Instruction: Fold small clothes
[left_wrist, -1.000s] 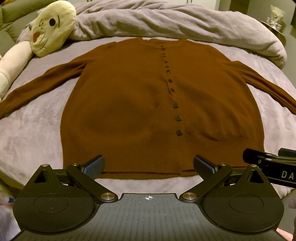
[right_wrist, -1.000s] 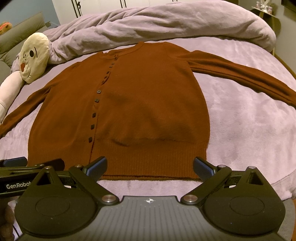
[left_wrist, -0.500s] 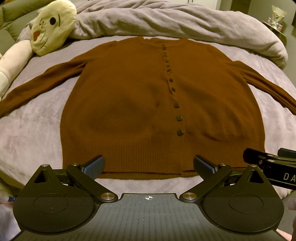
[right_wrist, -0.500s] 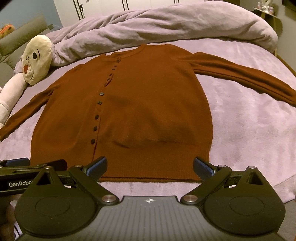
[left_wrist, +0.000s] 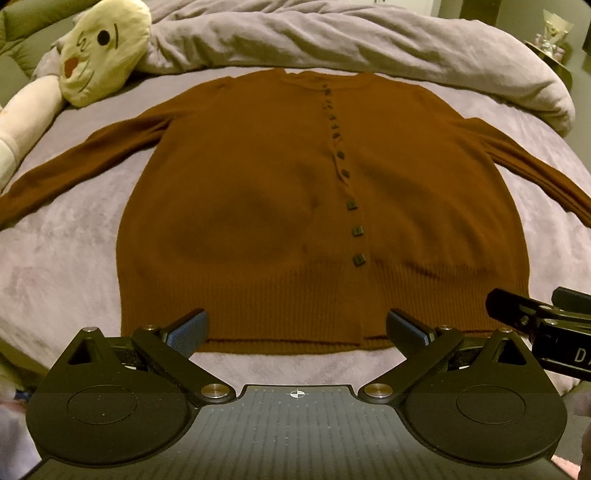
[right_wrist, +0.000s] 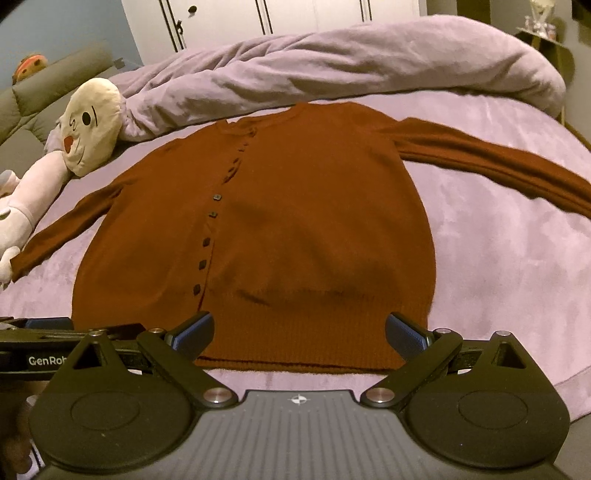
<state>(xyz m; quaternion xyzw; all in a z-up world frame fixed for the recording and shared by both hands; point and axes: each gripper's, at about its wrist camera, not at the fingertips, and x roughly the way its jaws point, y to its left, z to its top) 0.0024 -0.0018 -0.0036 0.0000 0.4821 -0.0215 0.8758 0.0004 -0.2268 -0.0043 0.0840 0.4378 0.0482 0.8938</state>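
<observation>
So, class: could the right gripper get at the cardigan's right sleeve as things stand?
Probably yes. The right gripper is open at the hem of the cardigan, and the right sleeve lies flat on the bedspread with nothing between.

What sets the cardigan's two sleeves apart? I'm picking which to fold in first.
In the right wrist view, the left sleeve runs toward the plush toy, its cuff ending right by the toy's paw; the right sleeve crosses bare bedspread and runs out of frame. The right sleeve shows lengthwise creases; the left sleeve looks smoother. Both lie flat, spread outward from the brown cardigan.
</observation>
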